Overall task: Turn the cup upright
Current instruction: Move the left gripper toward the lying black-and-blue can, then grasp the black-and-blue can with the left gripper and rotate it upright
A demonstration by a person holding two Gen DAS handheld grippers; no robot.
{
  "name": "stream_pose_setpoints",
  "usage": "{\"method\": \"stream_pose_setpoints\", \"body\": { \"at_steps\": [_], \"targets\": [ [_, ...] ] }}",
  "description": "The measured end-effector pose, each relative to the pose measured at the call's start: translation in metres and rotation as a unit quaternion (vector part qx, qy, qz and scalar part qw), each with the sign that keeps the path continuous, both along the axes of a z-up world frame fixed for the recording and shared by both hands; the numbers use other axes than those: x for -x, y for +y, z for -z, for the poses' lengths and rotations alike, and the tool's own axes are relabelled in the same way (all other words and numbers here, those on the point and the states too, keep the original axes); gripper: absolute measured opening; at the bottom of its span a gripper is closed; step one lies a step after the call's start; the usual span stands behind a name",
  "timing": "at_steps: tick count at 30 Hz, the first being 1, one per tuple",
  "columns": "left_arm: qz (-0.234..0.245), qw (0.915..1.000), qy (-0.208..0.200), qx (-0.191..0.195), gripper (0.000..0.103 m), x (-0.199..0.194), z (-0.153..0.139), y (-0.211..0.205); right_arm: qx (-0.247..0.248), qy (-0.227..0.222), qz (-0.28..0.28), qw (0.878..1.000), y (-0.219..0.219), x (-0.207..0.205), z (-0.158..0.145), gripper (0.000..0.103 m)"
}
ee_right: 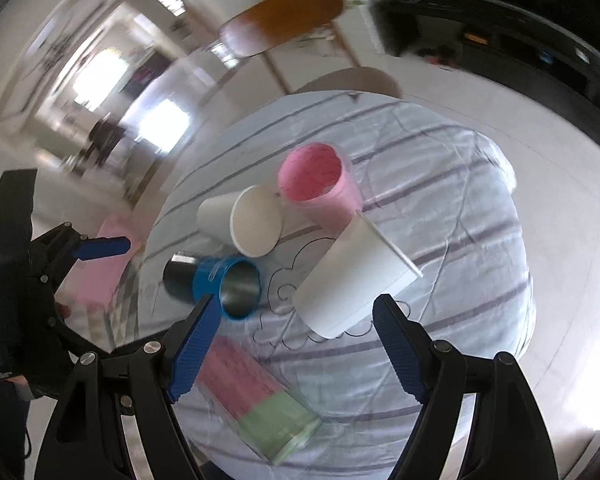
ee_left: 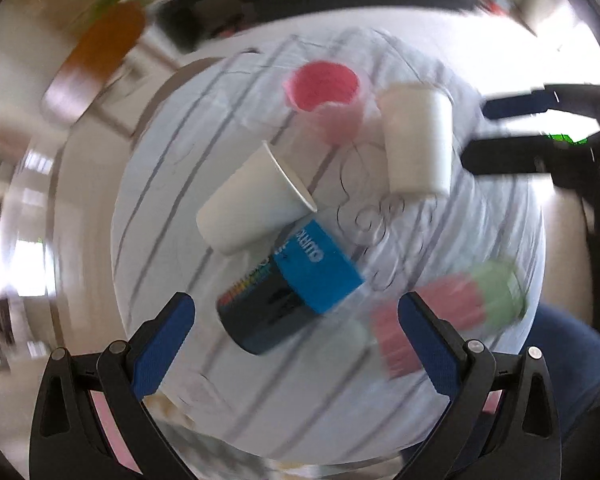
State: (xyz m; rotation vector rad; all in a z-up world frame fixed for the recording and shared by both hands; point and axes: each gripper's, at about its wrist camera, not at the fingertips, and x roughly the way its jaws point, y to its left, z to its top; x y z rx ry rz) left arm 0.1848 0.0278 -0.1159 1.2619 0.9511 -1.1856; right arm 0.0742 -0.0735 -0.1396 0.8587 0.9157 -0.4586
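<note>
Several cups lie on their sides on a small round table with a striped cloth [ee_left: 440, 392] [ee_right: 452, 216]. A blue and black metal cup [ee_left: 292, 284] [ee_right: 216, 280] lies nearest my left gripper [ee_left: 296, 320], which is open and empty just above it. A white paper cup [ee_left: 252, 208] [ee_right: 244, 220] touches it. Another white paper cup [ee_left: 418, 140] [ee_right: 352, 280] lies just ahead of my right gripper [ee_right: 296, 316], which is open and empty. A pink cup [ee_left: 326, 92] [ee_right: 320, 184] lies at the far side. A pink and green cup [ee_left: 452, 312] [ee_right: 260, 404] lies at the near edge.
The other gripper shows at the side of each view [ee_left: 540, 132] [ee_right: 100, 248]. A brown wooden chair [ee_left: 96, 60] [ee_right: 280, 16] stands beyond the table. A pink stool [ee_right: 100, 272] sits beside the table. The floor around is pale and shiny.
</note>
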Motion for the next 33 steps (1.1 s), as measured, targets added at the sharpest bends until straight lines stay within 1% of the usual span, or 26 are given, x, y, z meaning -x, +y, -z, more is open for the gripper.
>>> {"method": "stream_pose_setpoints", "body": {
  "at_steps": [1,2,5,8,11,14,19,21,26,28,32,33],
  "targets": [
    [0.019,0.9998,0.002,-0.003,0.103,-0.003,0.001,0.001,0.000,0.004,0.022,1.000,0.005,-0.002,0.001,0.079],
    [0.048,0.9988,0.009,-0.005,0.103,-0.006,0.003,0.002,0.000,0.005,0.034,0.999,0.007,-0.003,0.002,0.079],
    [0.099,0.9946,0.029,-0.012,0.103,-0.013,0.012,0.001,-0.004,0.006,0.095,0.995,0.022,-0.006,0.005,0.079],
    [0.144,0.9890,0.028,-0.018,0.103,-0.012,0.022,-0.001,0.009,0.020,0.154,0.988,0.038,-0.004,0.004,0.079],
    [0.188,0.9811,0.036,-0.030,0.103,-0.012,0.029,-0.004,0.015,0.029,0.187,0.982,0.049,-0.001,0.004,0.079],
    [0.214,0.9753,0.034,-0.041,0.103,-0.012,0.039,-0.007,0.016,0.034,0.208,0.977,0.055,0.001,0.006,0.079],
    [0.234,0.9701,0.040,-0.051,0.103,-0.010,0.053,-0.012,0.033,0.046,0.233,0.971,0.062,-0.003,0.013,0.079],
    [0.244,0.9677,0.037,-0.054,0.103,-0.008,0.060,-0.016,0.031,0.045,0.242,0.969,0.062,-0.004,0.016,0.079],
    [0.249,0.9657,0.047,-0.058,0.101,-0.004,0.073,-0.027,0.032,0.048,0.257,0.965,0.059,-0.002,0.022,0.079],
    [0.248,0.9659,0.045,-0.059,0.088,-0.003,0.078,-0.032,0.031,0.049,0.261,0.963,0.058,-0.001,0.023,0.079],
    [0.243,0.9665,0.054,-0.062,0.082,-0.004,0.083,-0.040,0.030,0.049,0.264,0.963,0.057,-0.001,0.026,0.079],
    [0.245,0.9660,0.057,-0.062,0.078,-0.004,0.083,-0.041,0.031,0.049,0.264,0.963,0.056,-0.001,0.026,0.079]
  ]
}}
